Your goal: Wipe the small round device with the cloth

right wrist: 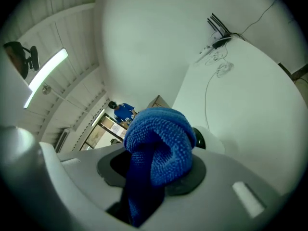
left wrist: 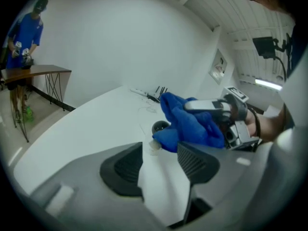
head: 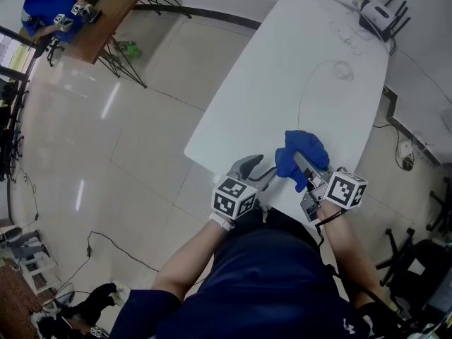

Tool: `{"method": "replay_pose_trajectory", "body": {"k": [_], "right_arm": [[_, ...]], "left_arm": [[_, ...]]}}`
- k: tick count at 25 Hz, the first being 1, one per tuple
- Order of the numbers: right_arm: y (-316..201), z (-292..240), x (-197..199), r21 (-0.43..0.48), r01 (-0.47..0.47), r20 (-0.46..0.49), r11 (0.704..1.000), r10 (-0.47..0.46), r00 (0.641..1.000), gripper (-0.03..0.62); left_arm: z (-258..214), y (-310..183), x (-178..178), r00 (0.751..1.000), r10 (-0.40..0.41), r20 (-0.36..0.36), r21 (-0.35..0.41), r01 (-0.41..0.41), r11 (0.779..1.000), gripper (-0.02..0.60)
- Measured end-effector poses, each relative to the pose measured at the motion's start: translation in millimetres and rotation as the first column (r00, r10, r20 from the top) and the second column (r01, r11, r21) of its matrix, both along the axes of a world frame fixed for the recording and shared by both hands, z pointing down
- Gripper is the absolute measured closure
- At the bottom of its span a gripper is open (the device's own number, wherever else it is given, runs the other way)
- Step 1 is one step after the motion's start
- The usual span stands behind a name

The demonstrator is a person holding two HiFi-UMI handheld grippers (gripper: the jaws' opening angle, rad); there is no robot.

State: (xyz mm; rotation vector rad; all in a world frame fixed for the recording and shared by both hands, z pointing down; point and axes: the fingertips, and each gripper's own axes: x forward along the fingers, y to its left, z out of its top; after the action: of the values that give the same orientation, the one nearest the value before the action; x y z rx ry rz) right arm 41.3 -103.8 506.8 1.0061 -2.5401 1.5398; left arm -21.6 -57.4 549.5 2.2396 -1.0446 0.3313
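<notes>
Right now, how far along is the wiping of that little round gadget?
Done: the right tool has the blue cloth gripped. In hand: the cloth is held right by the small round device, just ahead of the open left tool; contact is unclear. Left: the wiping itself.

Bright, even indoor light, with a ceiling strip lamp (right wrist: 45,73) glowing and glare streaks on the floor (head: 109,101). Both gripper views bend and darken at their edges
</notes>
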Motion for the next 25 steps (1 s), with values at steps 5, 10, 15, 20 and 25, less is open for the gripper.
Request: {"method": "replay_pose_trajectory", "body": {"k": [5,10,15,20,25], "right_arm": [[-1,17,-6,-0.123,-0.035,0.077,0.992,0.044,0.996,0.442],[23,47,-20,-0.175,0.026,0.036,0.984,-0.020,0.999,0.442],[40,87,-26,-0.248,0.030,0.020,0.968,-0.026,0.999,0.442],[40,125,-27,-0.353,-0.002,0.055,0.936,0.023,0.998,0.442],[40,142,-29,-0.386,0.014,0.062,0.923,0.011,0.998,0.442]], "left_arm": [[1,7,-4,1.000,-0.019,-0.006,-0.015,0.019,1.000,0.357],[10,2,-15,0.999,-0.040,0.002,-0.053,0.040,0.998,0.360],[13,-1,-19,0.999,-0.038,-0.010,-0.065,0.037,0.997,0.362],[10,-4,-18,1.000,-0.013,-0.016,-0.062,0.012,0.998,0.361],[5,-4,-12,0.999,0.022,-0.028,-0.043,-0.023,0.999,0.360]]}}
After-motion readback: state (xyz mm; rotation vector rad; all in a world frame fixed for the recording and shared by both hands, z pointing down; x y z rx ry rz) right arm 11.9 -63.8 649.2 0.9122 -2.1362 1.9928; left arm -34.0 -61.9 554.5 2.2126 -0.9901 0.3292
